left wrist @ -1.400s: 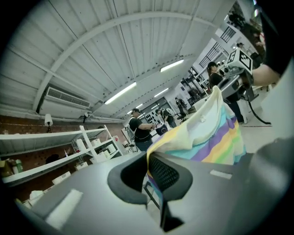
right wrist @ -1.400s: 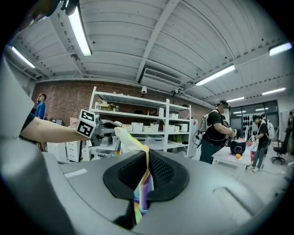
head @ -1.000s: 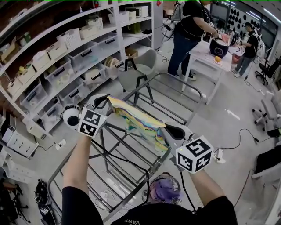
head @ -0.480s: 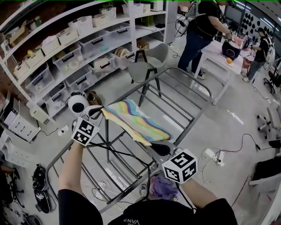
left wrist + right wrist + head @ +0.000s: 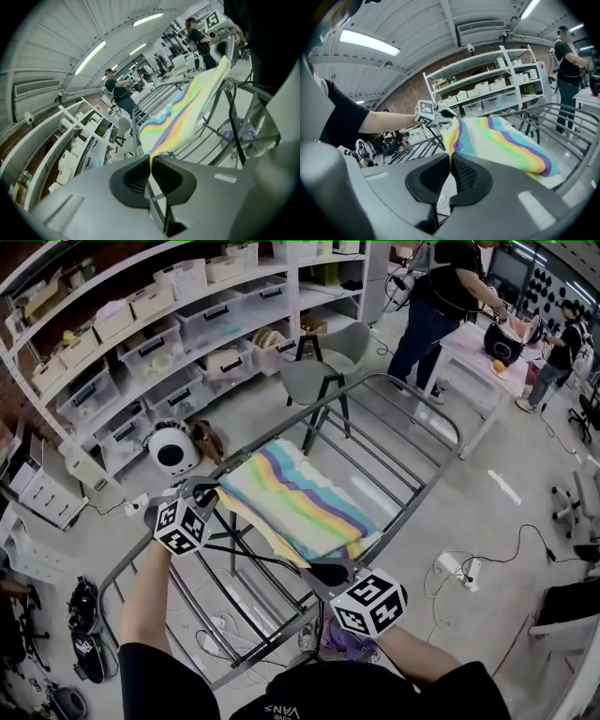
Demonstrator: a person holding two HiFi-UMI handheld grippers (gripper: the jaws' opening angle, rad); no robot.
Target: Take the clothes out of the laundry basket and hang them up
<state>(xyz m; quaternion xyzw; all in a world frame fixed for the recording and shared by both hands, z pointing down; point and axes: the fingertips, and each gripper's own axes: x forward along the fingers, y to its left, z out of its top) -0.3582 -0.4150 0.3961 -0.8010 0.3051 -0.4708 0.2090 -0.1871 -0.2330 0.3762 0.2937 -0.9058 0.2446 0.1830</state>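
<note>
A cloth with pastel rainbow stripes (image 5: 295, 498) lies spread across the bars of a grey metal drying rack (image 5: 419, 502). My left gripper (image 5: 212, 491) is shut on the cloth's near-left corner, and the cloth (image 5: 183, 115) stretches away from its jaws over the rack. My right gripper (image 5: 325, 571) is shut on the near-right corner, low beside the rack's front rail. In the right gripper view the cloth (image 5: 511, 140) runs from the jaws toward the left gripper (image 5: 442, 112). A purple bundle (image 5: 336, 638) lies under the rack near my body.
White shelving with storage bins (image 5: 141, 343) lines the left side. A grey chair (image 5: 317, 381) stands beyond the rack, a round white appliance (image 5: 172, 448) on the floor at left. People work at a white table (image 5: 469, 348) at back right. Cables and a power strip (image 5: 450, 568) lie at right.
Both grippers have come down and forward with the cloth. It hung bunched between them before; now it lies flat and stretched over the rack's bars.
</note>
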